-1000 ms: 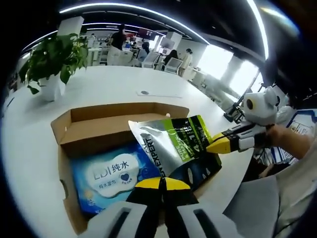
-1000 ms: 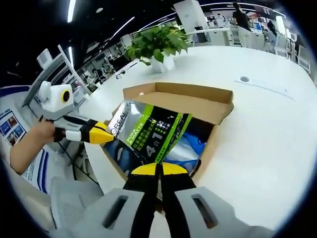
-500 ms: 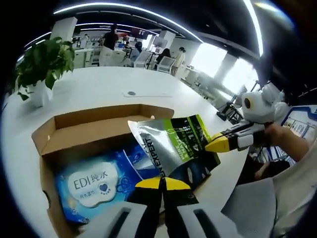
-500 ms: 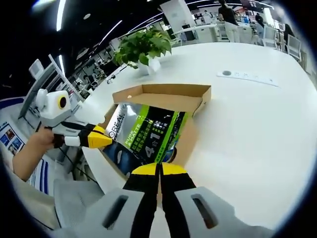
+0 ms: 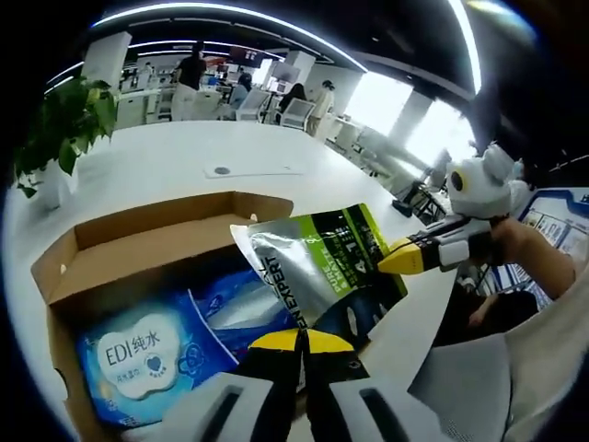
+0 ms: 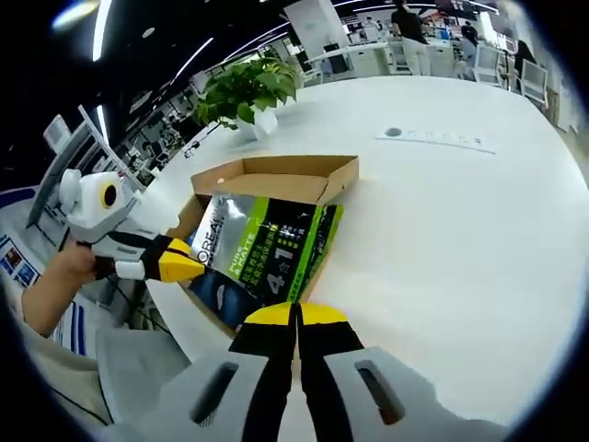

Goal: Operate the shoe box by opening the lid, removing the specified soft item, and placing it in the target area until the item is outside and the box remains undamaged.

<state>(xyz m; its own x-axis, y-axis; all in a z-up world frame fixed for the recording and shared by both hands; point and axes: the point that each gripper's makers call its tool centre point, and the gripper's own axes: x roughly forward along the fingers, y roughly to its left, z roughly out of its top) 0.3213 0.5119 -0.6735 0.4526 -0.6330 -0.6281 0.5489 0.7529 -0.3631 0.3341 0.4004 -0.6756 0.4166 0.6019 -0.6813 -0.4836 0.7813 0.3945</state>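
Silver-and-green foil pouch with black lower panel (image 5: 327,272) (image 6: 262,253) held stretched between both tools, up over the open brown cardboard shoe box (image 5: 138,235) (image 6: 276,175), presumably so that the soft pack stays flat and clears the box walls without dragging on them. Left gripper (image 5: 296,341) pressed closed on the pouch's near edge at 6 o'clock of the left gripper view, yellow tips together; same gripper (image 6: 189,267) seen at 9 o'clock of the right gripper view, pinching the pouch's side. Right gripper (image 6: 296,315) likewise clamped on the pouch's bottom edge; also visible (image 5: 405,258) at 3 o'clock of the left gripper view. Blue wet-wipe pack (image 5: 138,350) lying in the box at 8 o'clock. Target area not identifiable on the white round table (image 6: 442,239); box floor under the pouch hidden; lid hard to tell apart from the walls.
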